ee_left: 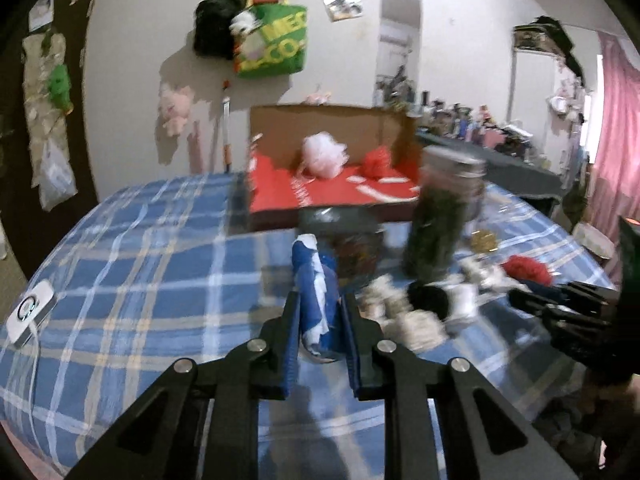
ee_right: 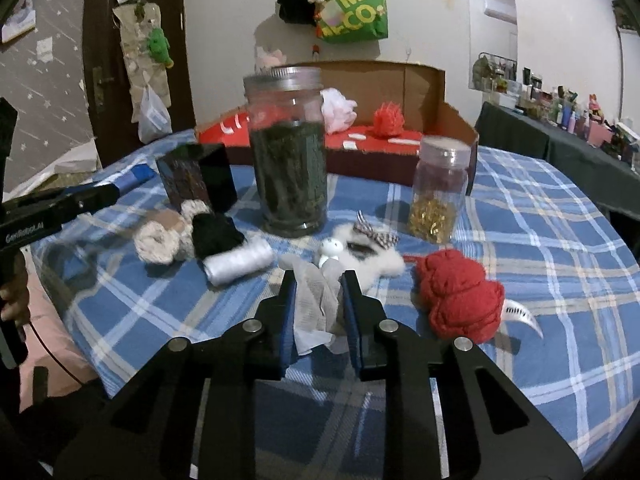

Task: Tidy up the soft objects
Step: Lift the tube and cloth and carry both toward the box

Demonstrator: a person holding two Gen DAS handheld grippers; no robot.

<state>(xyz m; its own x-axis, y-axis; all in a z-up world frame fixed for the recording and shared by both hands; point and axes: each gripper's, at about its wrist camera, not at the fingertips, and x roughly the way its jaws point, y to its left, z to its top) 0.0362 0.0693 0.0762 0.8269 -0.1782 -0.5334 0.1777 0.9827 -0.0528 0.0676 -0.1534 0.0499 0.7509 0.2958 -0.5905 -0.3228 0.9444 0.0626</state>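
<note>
Left claw (ee_left: 319,300) clamped on blue-white cloth (ee_left: 314,296) above bed (ee_left: 140,240) middle, right claw (ee_right: 318,280) clamped on grey cloth (ee_right: 316,300) near red yarn (ee_right: 460,294), box (ee_right: 440,92) at far edge.

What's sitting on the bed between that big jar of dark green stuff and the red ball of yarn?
In the right wrist view, between the big jar and the red yarn lies a white fluffy piece with a striped bow on it.
</note>
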